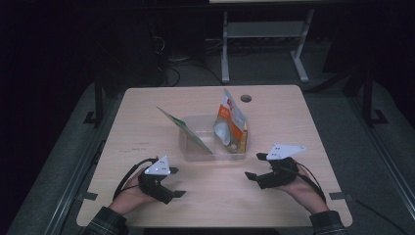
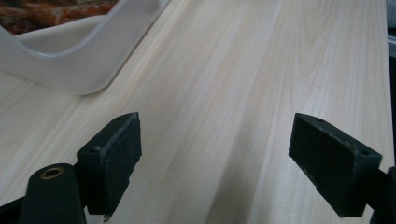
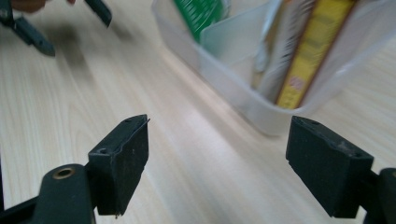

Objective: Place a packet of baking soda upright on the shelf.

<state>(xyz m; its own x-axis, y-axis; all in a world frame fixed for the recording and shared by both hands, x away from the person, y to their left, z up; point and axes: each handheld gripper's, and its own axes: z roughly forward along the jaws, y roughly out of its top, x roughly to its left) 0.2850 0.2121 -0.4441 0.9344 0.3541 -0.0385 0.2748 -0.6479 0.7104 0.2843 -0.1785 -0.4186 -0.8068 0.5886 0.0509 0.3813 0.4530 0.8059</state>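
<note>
At the centre of the high view a clear plastic tub (image 1: 215, 147) holds upright snack packets (image 1: 231, 125). The left gripper (image 1: 169, 183) and right gripper (image 1: 254, 169), lower in frame, are held apart and empty. A packet's top edge is best approached squarely before closing.

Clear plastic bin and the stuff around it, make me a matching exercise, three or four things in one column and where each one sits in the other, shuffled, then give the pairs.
Things:
1. green flat packet
2. orange and white snack bag
3. left tool
4. small round hole in the tabletop

Places:
A. upright at the right end of the clear plastic bin
B. beyond the bin, near the table's far edge
C. leaning out over the bin's left end
D. open, low over the light wooden table, near left of the bin

Pairs: 1-C, 2-A, 3-D, 4-B
</note>
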